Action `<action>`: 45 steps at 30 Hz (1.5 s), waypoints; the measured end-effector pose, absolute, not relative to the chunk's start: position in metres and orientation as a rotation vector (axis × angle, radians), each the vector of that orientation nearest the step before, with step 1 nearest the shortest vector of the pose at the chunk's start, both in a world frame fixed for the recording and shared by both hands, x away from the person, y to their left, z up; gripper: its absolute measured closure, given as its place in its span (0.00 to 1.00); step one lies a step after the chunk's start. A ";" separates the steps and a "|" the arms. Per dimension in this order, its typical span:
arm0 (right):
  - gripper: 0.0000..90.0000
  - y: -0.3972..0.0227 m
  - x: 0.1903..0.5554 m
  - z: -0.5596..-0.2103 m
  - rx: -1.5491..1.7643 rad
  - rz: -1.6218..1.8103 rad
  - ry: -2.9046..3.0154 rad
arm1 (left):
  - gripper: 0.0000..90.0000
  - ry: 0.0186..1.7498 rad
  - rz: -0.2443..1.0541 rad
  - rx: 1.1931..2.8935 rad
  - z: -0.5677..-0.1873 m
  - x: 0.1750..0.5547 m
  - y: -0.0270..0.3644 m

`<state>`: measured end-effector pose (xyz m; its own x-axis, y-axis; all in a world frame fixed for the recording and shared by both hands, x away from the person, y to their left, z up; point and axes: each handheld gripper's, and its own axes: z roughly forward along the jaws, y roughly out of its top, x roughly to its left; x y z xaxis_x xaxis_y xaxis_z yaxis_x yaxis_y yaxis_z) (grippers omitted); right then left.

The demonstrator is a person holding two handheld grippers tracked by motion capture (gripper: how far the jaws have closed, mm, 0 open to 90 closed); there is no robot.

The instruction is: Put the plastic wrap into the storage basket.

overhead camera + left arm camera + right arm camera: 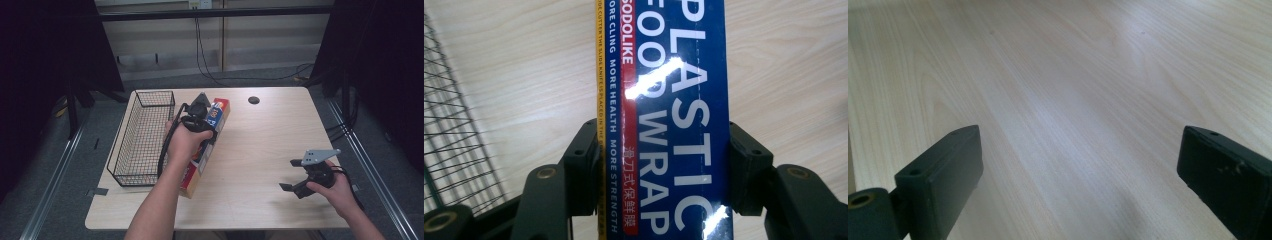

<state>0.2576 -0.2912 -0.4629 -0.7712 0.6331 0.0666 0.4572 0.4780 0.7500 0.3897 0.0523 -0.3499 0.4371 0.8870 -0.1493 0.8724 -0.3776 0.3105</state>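
Clamped in left gripper [664, 165] fingers [584, 165]: long blue cardboard plastic-wrap box [664, 100], just beside black wire basket [142, 135] on pale wooden worktop [260, 150]. Right gripper [300, 175] spread, empty. Probably mid-lift; next, carry over rim, lower inside.
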 end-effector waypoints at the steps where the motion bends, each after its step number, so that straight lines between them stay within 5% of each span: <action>1: 0.05 -0.291 0.258 -0.463 0.939 1.171 2.508 | 0.48 1.515 0.061 2.344 -0.349 0.390 0.053; 45: 0.05 -0.292 0.257 -0.462 0.955 1.178 2.488 | 0.48 1.679 0.110 2.245 -0.323 0.396 0.107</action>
